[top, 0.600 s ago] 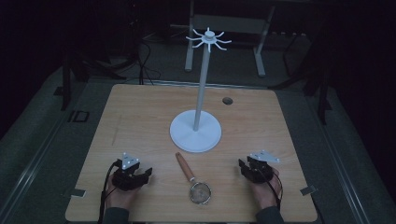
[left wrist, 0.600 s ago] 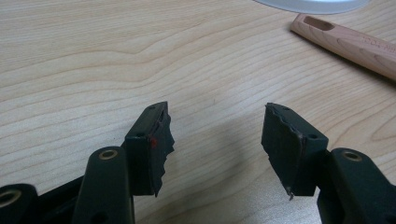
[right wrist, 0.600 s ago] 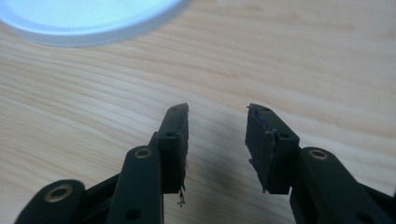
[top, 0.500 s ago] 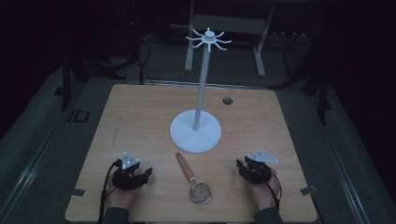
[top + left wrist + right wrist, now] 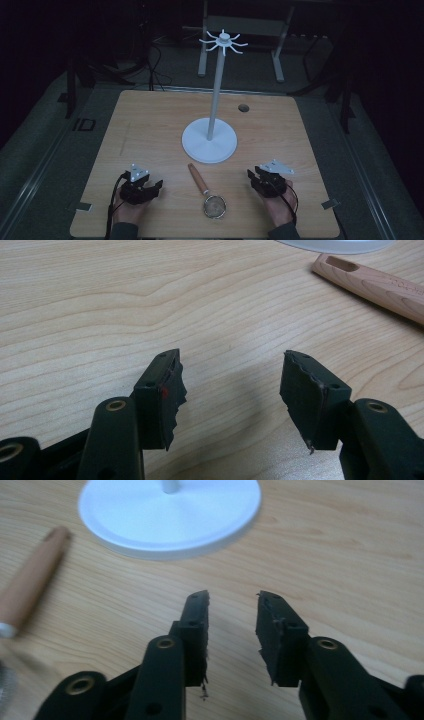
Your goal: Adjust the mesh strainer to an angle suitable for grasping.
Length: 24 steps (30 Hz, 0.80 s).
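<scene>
**Strainer not yet picked up; both grippers empty**

The left gripper [image 5: 156, 186] is rested on the table [image 5: 150, 130] at about seven o'clock from the stand's base, its jaws spread wide with nothing but bare wood between them. In the left gripper view the fingertips [image 5: 167, 385] are seen apart, and the wooden handle [image 5: 372, 285], with its hanging slot, is seen lying off at about one o'clock. The right gripper [image 5: 253, 176] is rested at about five o'clock from the base, its jaws parted more narrowly and likewise empty; in the right gripper view the gap is pointed toward the edge of the white disc.

Between the two grippers a small mesh strainer [image 5: 209, 194] is laid flat, its handle pointed toward the stand and its round mesh bowl nearest the person. It is touched by neither gripper.

Beyond it, at table centre, the white hook stand [image 5: 210, 142] is set upright, its ring of hooks bare.

As judged from this, no part of the work is done: the strainer remains to be grasped, lifted and, presumably, hung by its slot on a hook.
</scene>
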Each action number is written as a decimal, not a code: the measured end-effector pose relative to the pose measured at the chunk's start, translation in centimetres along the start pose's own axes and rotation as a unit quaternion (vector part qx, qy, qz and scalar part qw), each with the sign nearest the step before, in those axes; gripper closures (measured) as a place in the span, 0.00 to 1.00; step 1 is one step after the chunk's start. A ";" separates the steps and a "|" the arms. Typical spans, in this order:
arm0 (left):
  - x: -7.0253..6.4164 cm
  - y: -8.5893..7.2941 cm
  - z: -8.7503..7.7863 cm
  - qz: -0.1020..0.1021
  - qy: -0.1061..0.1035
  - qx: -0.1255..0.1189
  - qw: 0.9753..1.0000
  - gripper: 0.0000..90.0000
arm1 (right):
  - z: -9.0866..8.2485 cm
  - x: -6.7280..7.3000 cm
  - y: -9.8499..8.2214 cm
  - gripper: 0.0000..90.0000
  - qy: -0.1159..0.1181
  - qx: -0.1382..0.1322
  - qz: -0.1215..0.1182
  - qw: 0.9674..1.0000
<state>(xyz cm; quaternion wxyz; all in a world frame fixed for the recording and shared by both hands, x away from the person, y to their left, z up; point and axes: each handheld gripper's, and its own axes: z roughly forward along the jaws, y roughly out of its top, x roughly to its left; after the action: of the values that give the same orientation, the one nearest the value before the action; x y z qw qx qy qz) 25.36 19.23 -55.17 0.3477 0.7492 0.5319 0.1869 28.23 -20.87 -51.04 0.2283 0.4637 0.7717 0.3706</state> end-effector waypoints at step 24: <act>0.0 0.0 0.0 0.000 0.000 0.000 1.000 0.47 | 2.0 6.5 4.5 0.65 0.070 0.043 -0.081 0.993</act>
<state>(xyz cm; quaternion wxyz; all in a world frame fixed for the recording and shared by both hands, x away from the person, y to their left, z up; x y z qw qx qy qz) 25.36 19.24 -55.17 0.3480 0.7491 0.5318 0.1872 29.08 -13.05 -48.81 0.1825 0.3821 0.8360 0.3489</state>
